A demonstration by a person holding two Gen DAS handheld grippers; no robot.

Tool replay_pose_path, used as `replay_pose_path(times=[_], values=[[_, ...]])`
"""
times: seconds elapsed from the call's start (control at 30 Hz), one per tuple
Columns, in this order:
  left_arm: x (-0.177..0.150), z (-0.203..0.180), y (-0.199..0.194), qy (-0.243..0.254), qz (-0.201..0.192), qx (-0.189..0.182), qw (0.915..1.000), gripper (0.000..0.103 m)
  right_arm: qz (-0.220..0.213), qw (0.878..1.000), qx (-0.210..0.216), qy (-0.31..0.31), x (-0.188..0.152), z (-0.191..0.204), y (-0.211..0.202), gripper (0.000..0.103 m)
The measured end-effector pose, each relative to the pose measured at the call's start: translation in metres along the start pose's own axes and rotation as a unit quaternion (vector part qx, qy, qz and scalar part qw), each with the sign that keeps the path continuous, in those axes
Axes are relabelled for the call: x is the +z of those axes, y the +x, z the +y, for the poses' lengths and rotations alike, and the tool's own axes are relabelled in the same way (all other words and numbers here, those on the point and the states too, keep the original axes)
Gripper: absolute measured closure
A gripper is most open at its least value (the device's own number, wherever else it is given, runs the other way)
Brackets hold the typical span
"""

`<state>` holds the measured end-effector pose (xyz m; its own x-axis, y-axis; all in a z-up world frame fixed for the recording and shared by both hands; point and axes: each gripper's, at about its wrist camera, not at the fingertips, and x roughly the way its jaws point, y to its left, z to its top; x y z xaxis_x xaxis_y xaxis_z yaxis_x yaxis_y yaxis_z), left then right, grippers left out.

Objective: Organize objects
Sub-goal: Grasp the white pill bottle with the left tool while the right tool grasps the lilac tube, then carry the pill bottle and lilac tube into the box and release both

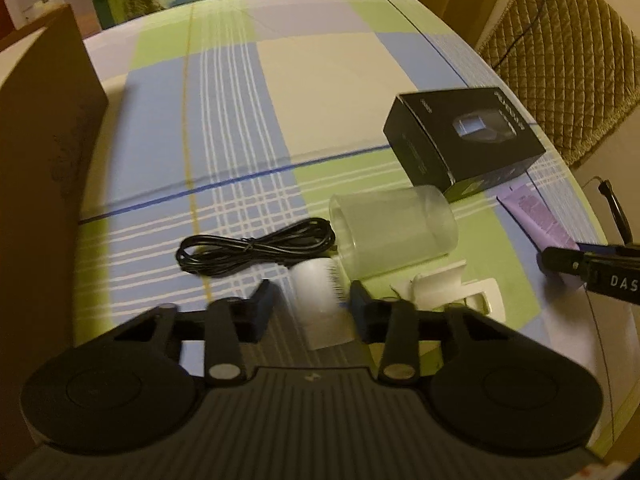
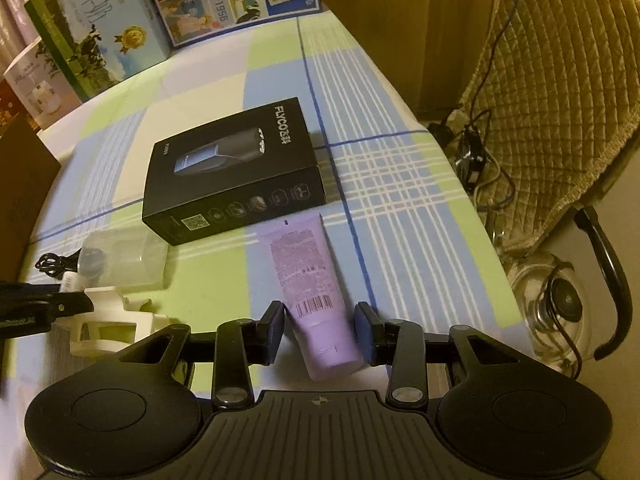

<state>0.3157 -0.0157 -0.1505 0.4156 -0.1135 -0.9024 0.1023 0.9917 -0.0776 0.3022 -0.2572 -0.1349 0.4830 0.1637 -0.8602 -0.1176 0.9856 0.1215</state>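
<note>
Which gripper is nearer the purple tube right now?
Right. The right gripper has its open fingers on either side of the purple tube. The left gripper sits further left, straddling a white cylinder, with the tube off to its right.

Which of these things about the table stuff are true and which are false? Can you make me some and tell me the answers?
1. The purple tube lies between the fingers of the right gripper. True; whether they press it cannot be told.
2. The black box stands upright on its end. False: it lies flat on the tablecloth.
3. The clear plastic cup lies on its side. True.
4. The black cable is stretched out straight. False: it is coiled in a bundle.
5. The left gripper has a white cylinder between its fingers. True.
6. The purple tube sits on top of the black box. False: it lies on the tablecloth in front of it.
</note>
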Motion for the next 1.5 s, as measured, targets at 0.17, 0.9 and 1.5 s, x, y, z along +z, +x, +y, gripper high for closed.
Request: replay_pose_path(times=[0.17,0.9,1.5], values=[[-0.005,0.004,-0.001,-0.002,-0.008,-0.003,1.0000,0.081,-0.007,0.999,-0.001,-0.037,0.002,0.006,0.007,0.062],[-0.036,0.013,-0.075,-0.047,-0.051,-0.024,0.9973,0.081,-0.025,0.995,0.064,-0.069,-0.014,0.028,-0.053,0.074],[-0.059,0.070,-0.175,-0.091,-0.138,-0.008,0.9861,0.081,-0.080,0.972,0.177,-0.131,-0.008,0.145,-0.111,0.074]])
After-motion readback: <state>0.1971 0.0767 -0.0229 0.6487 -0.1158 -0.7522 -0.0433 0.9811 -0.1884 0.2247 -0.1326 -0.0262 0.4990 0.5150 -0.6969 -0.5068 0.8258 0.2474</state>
